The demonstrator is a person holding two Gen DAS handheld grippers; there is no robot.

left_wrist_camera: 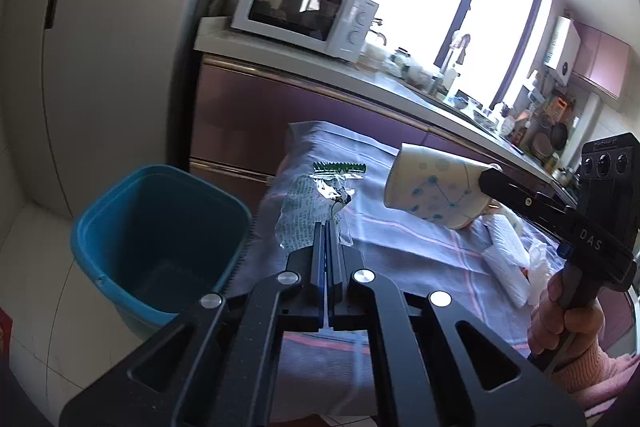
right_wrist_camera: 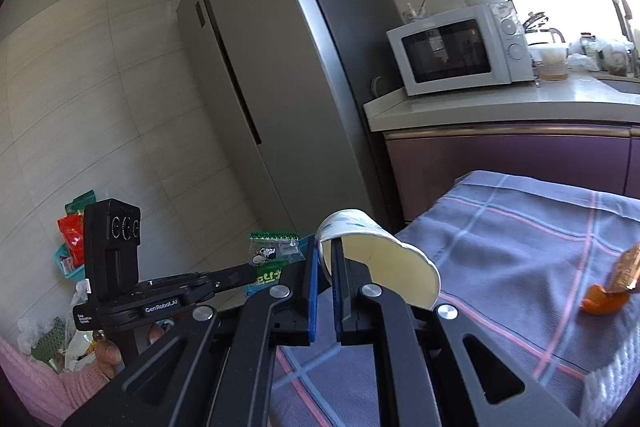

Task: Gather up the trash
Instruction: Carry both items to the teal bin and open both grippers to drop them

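Note:
My left gripper (left_wrist_camera: 326, 227) is shut on a clear plastic wrapper (left_wrist_camera: 316, 195) with a green serrated edge, held up beside the table's left end. Just left of it and lower, a blue bin (left_wrist_camera: 160, 239) stands on the floor. My right gripper (right_wrist_camera: 325, 251) is shut on the wall of a paper cup (right_wrist_camera: 376, 259), white with blue dots, tipped on its side above the plaid cloth. In the left wrist view the cup (left_wrist_camera: 436, 187) hangs from the right gripper (left_wrist_camera: 486, 175) to the right of the wrapper. The right wrist view shows the left gripper (right_wrist_camera: 248, 273) with the wrapper (right_wrist_camera: 276, 255).
A table under a blue plaid cloth (right_wrist_camera: 520, 247) carries an orange peel (right_wrist_camera: 604, 301), a brown snack wrapper (right_wrist_camera: 626, 267) and white crumpled paper (left_wrist_camera: 508, 255). Behind stand a purple counter with a microwave (right_wrist_camera: 460, 51) and a tall fridge (right_wrist_camera: 256, 67). Bags of rubbish (right_wrist_camera: 60, 339) lie by the wall.

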